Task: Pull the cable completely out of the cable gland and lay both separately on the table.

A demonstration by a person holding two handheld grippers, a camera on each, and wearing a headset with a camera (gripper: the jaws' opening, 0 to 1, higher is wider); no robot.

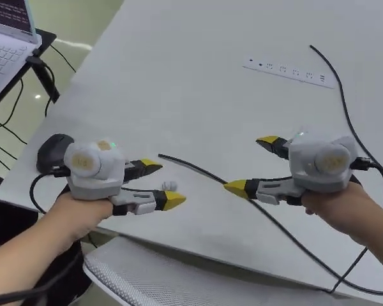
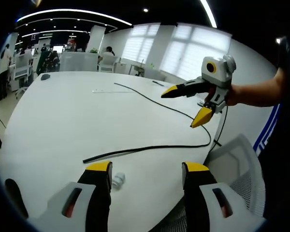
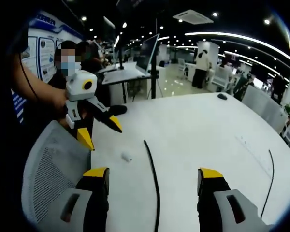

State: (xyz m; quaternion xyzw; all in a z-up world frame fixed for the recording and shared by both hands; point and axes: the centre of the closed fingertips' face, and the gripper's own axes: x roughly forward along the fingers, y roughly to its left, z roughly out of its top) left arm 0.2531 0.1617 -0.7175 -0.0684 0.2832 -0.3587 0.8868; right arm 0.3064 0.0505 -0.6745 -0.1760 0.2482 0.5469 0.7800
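Black cable (image 1: 191, 164), one; white gland (image 1: 170, 185), one

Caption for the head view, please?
Left tongs and right tongs held open over the table, black cable and white fitting lying apart.

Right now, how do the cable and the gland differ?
The cable is black, the gland white. The cable is long and thin, the gland small and stubby. Both lie on the table, not touching each other.
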